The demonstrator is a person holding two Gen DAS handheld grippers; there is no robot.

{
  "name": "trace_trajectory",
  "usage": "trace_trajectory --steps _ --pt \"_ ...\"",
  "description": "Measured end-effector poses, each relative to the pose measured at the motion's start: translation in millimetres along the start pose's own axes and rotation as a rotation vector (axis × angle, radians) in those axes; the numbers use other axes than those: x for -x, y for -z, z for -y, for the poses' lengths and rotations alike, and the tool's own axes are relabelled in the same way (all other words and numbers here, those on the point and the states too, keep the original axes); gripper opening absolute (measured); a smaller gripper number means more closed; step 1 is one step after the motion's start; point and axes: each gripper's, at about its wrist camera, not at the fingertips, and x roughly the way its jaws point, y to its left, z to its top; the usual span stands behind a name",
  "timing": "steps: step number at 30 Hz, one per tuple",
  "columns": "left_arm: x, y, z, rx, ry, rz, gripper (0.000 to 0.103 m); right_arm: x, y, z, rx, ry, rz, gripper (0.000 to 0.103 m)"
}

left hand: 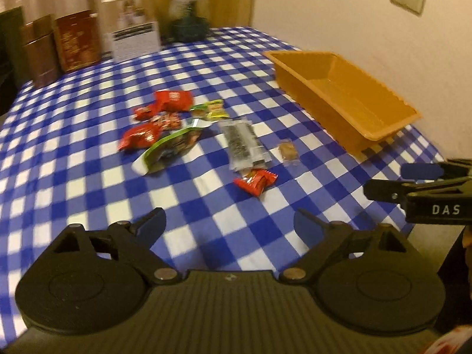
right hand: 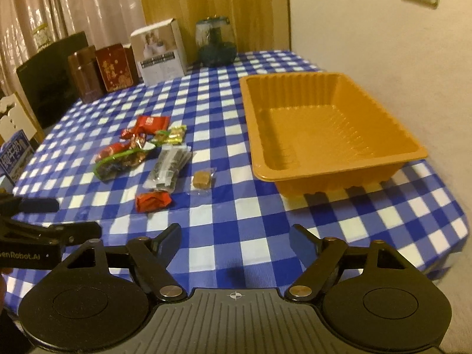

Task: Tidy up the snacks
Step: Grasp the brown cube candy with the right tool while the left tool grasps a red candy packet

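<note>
Left wrist view: left gripper (left hand: 230,227) fingers spread, holding nothing; right gripper (right hand: 235,243) likewise, above tablecloth (right hand: 224,206).

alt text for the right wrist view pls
An empty orange tray sits on a blue-and-white checked tablecloth, with a loose cluster of wrapped snacks lying apart to its left. The right gripper is open and empty in the foreground; the left gripper shows at the left edge.
</note>
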Motion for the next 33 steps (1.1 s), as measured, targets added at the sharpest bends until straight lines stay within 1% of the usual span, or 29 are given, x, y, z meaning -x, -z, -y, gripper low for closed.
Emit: trace_trajectory --steps 2,4,10,14,15,16,17,18,20,24,26,30,33 --pt "-13.6 -5.0 -1.8 -0.029 0.032 -0.005 0.087 -9.9 -1.1 1.3 0.001 -0.005 -0.009 0.070" --pt "-27.6 -10.5 -4.4 -0.049 0.044 -0.022 0.081 -19.7 -1.5 3.4 -0.006 -0.015 -0.021 0.066" --pt "-54.3 -23.3 -7.1 -0.127 0.114 -0.027 0.070 -37.0 0.3 9.0 -0.034 -0.032 -0.053 0.058" --pt "-67.9 -27.3 -4.5 -0.181 0.150 -0.030 0.062 -41.0 0.5 8.2 -0.039 -0.043 -0.053 0.056" --pt "-70.4 -27.8 -4.1 -0.186 0.157 -0.034 0.059 -42.1 0.5 7.2 -0.037 -0.046 -0.051 0.056" --pt "-73.9 -28.4 -3.7 -0.189 0.170 -0.043 0.053 -43.4 0.6 6.5 -0.033 -0.046 -0.051 0.056" --pt "-75.2 -28.6 -3.3 -0.192 0.179 -0.047 0.051 -44.7 0.6 5.7 -0.032 -0.045 -0.051 0.055" --pt "-77.6 -28.8 -2.7 -0.196 0.182 -0.050 0.049 -46.1 0.3 4.8 -0.032 -0.043 -0.049 0.055" --pt "-80.9 -28.5 -1.6 -0.205 0.189 -0.056 0.040 -48.0 0.1 4.5 -0.040 -0.041 -0.046 0.055" --pt "-83.7 -27.3 0.3 -0.217 0.201 -0.059 0.035 -51.9 -1.8 4.0 -0.051 -0.039 -0.036 0.055" --pt "-83.4 -27.0 2.5 -0.232 0.196 -0.058 0.028 -54.1 -3.4 3.7 -0.058 -0.036 -0.029 0.054" --pt "-80.9 -25.5 5.2 -0.238 0.197 -0.063 0.027 -60.5 -5.9 -0.1 -0.061 -0.031 -0.021 0.052" --pt "-75.1 -23.6 3.2 -0.219 0.195 -0.059 0.027 -64.2 -7.5 -5.3 -0.062 -0.034 -0.012 0.048"
